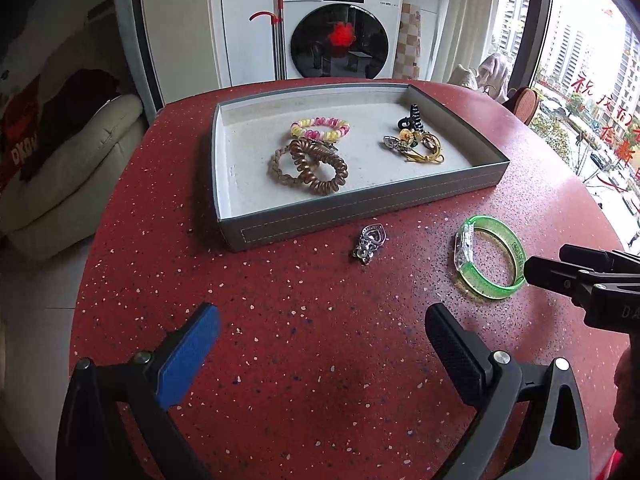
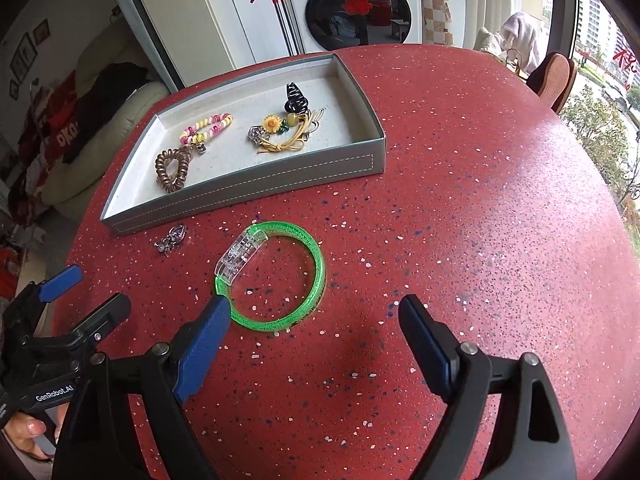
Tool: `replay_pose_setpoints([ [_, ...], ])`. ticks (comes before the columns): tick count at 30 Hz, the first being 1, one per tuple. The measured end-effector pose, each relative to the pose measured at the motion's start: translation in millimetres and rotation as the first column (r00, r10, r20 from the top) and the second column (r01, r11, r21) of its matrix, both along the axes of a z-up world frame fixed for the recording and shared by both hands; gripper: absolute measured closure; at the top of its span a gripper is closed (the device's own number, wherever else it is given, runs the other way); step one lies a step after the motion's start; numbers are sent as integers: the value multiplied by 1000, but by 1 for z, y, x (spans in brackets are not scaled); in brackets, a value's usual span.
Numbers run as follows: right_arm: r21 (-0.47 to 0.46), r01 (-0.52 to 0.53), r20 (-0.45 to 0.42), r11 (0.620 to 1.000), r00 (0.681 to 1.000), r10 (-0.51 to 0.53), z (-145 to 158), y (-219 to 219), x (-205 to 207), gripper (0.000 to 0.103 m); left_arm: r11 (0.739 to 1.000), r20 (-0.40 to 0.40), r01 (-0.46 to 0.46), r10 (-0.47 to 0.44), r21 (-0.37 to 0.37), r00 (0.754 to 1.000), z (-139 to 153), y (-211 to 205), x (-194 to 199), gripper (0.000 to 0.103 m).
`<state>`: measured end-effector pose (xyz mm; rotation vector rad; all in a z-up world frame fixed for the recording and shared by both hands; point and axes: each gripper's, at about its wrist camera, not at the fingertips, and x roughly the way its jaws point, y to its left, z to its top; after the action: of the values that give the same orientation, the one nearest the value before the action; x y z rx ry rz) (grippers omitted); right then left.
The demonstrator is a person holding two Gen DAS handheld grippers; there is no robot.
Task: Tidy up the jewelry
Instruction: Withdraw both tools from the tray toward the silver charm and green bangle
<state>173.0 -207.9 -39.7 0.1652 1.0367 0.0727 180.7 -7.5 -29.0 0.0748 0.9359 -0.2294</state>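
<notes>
A grey tray [image 1: 360, 216] [image 2: 240, 196] on the red table holds brown coil hair ties [image 1: 308, 166] [image 2: 170, 170], a pink-yellow coil tie [image 1: 320, 128] [image 2: 206, 126], a black claw clip [image 1: 410, 118] [image 2: 295, 98] and a sunflower charm with yellow cord [image 1: 416, 144] [image 2: 280, 130]. A silver heart pendant [image 1: 369, 243] [image 2: 171, 238] and a green bangle [image 1: 490, 258] [image 2: 276, 276] lie on the table in front of the tray. My left gripper [image 1: 322, 344] is open and empty, short of the pendant. My right gripper [image 2: 314, 324] is open, its left finger touching the bangle's near rim.
The round red speckled table [image 1: 320, 400] [image 2: 480, 220] drops off at left and right. A washing machine [image 1: 340, 28] stands behind it, a cream sofa [image 1: 68, 168] to the left, a window to the right. The right gripper shows in the left wrist view [image 1: 588, 280].
</notes>
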Motion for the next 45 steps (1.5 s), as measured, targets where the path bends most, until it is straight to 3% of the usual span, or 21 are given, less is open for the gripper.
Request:
replay_pose_setpoints([
  [34, -58, -7, -41, 998, 999, 5, -13, -8, 19, 17, 1000, -43, 18, -17, 14, 999, -13, -25, 37, 0],
  [36, -67, -15, -41, 998, 999, 13, -14, -7, 21, 21, 1000, -43, 23, -22, 18, 999, -14, -28, 39, 12],
  [39, -73, -29, -46, 997, 999, 26, -17, -3, 25, 29, 999, -52, 31, -30, 19, 998, -17, -32, 42, 15],
  [41, -93, -39, -41, 995, 999, 35, -17, 1, 27, 34, 999, -56, 40, -39, 22, 998, -19, -34, 42, 26],
  [45, -135, -64, -39, 989, 998, 59, -16, 8, 31, 42, 998, -54, 53, -52, 30, 997, -21, -39, 43, 26],
])
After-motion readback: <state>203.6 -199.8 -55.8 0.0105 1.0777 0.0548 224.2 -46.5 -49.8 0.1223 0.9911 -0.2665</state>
